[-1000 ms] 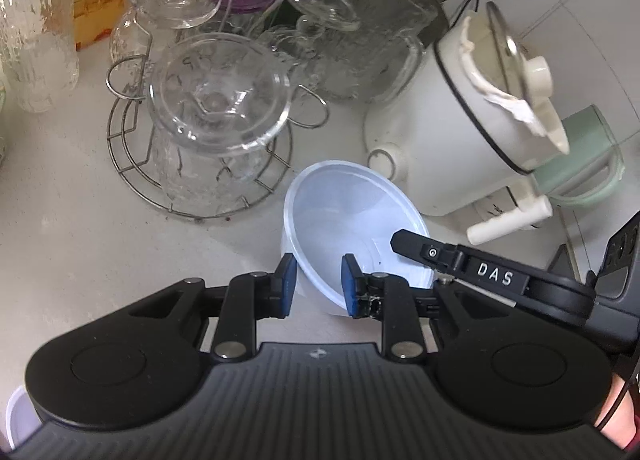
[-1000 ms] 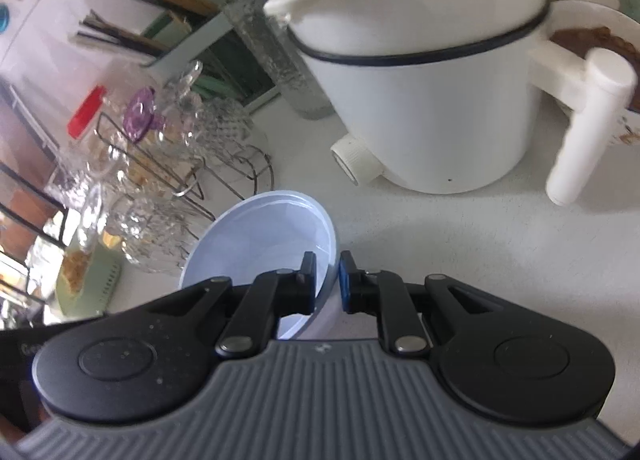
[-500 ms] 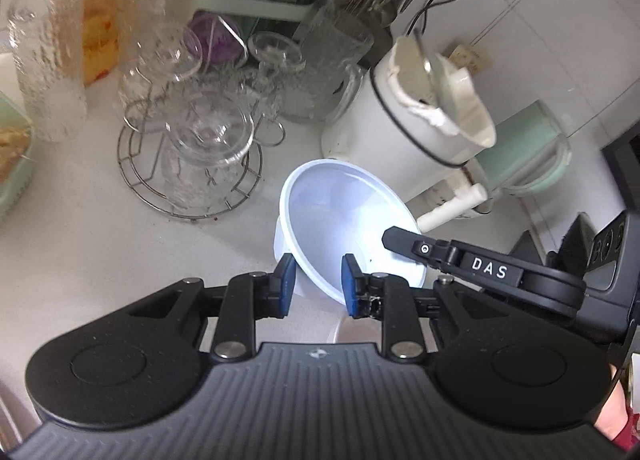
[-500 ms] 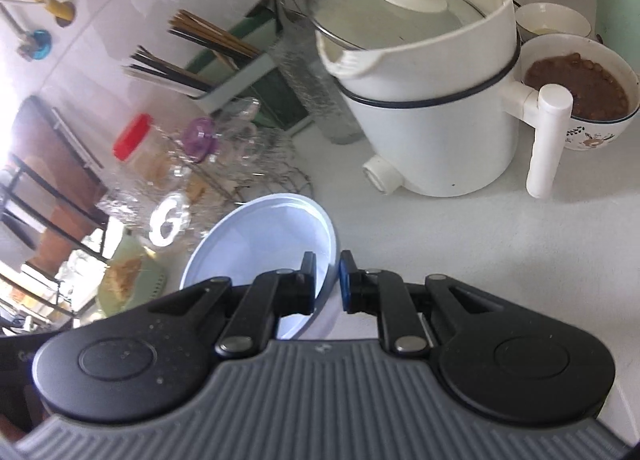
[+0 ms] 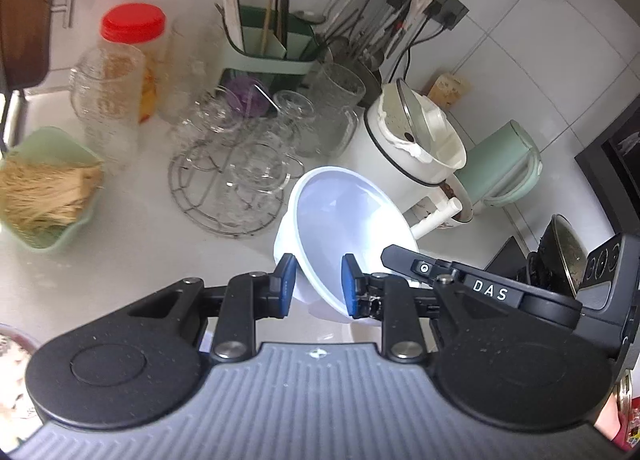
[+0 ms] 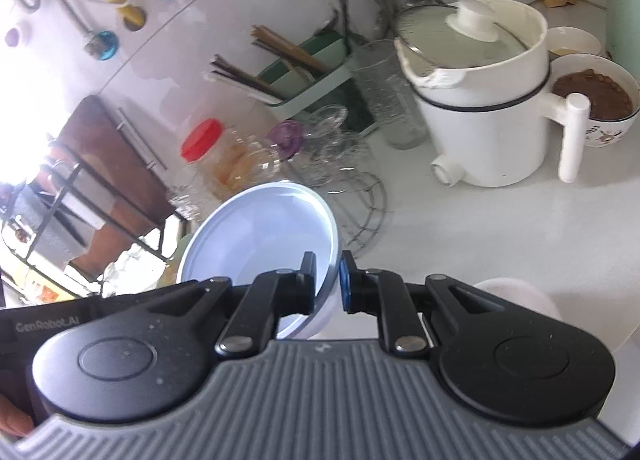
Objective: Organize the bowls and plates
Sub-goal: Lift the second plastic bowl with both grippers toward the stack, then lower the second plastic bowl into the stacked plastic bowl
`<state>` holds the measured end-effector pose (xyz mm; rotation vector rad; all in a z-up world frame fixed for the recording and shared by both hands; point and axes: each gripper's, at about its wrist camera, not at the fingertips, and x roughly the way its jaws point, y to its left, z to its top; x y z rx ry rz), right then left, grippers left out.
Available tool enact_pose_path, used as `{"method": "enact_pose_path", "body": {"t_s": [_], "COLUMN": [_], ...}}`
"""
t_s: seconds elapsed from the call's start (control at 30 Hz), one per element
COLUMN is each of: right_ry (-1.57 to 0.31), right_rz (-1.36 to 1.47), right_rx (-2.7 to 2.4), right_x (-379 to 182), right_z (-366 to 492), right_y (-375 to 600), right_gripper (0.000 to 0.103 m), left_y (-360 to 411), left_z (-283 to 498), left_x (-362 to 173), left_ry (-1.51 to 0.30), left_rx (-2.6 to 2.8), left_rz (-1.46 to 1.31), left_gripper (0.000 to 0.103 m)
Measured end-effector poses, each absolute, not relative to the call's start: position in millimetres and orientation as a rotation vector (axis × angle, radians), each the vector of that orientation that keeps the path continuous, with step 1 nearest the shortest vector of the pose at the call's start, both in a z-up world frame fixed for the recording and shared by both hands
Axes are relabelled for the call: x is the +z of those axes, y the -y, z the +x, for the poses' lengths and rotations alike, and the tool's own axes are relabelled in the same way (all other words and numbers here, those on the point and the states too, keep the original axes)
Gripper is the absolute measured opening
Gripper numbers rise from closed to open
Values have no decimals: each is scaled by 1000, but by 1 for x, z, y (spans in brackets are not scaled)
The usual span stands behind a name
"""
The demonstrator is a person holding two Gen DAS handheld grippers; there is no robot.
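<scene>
A white plastic bowl (image 5: pixel 344 220) is held in the air above the white counter, tilted. My left gripper (image 5: pixel 316 284) straddles its near rim, one pad inside and one outside, with a gap showing. My right gripper (image 6: pixel 327 280) is shut on the bowl's rim (image 6: pixel 260 236) from the other side; its arm, marked DAS (image 5: pixel 488 292), shows in the left wrist view. A second white bowl (image 6: pixel 516 300) sits on the counter under the right gripper. A patterned bowl of brown food (image 6: pixel 596 100) stands behind the white pot.
A white electric pot with lid and handle (image 6: pixel 480 108), a wire rack of glass cups (image 5: pixel 240 164), a green utensil holder (image 5: pixel 272 48), a red-lidded jar (image 5: pixel 132 44), a green tray of noodles (image 5: pixel 44 188) and a mint kettle (image 5: pixel 504 164) crowd the counter.
Both grippers have risen with the bowl, well above the counter. The views have widened and the rack, pot and jars look smaller and farther away.
</scene>
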<state>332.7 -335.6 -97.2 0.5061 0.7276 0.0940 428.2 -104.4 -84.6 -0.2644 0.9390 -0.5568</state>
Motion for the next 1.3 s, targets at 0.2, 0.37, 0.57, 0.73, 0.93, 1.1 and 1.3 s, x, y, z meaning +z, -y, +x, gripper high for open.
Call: {"method": "enact_pose_path", "body": {"t_s": [0.2,0.37,0.57,0.73,0.93,1.1,1.3], "right_ry": [-704,-703,-725,-750,-798,-840,-889], "right_rz": [490,500,496,474,424,391,359], "right_rx": [130,146,160,160,142,126,115], "right_x": [-84,-82,-87,-95,-110,-126,-147], "right_z": [322,313,305,301,300,297,297], "right_y": [308,284,258,242,228,222,218], "right_gripper": [15,15,16,16,16,16,17], "left_y": [68,43,15,-1,-8,-5,-1], "left_z": [416,404,396,394,391,389,388], "left_x": [-70,-64,-69,-88,-115,-137,-162], "left_ry": [-903,-887,-898,-950,-1004,-1042,-1094], "left_rx": [-561,-552,-536,-517,-503,-494,-479], "left_rz": [-258,-241,-244,-267,-273,-226,-192], "left_gripper": [28,28,28,28,28,28,28]}}
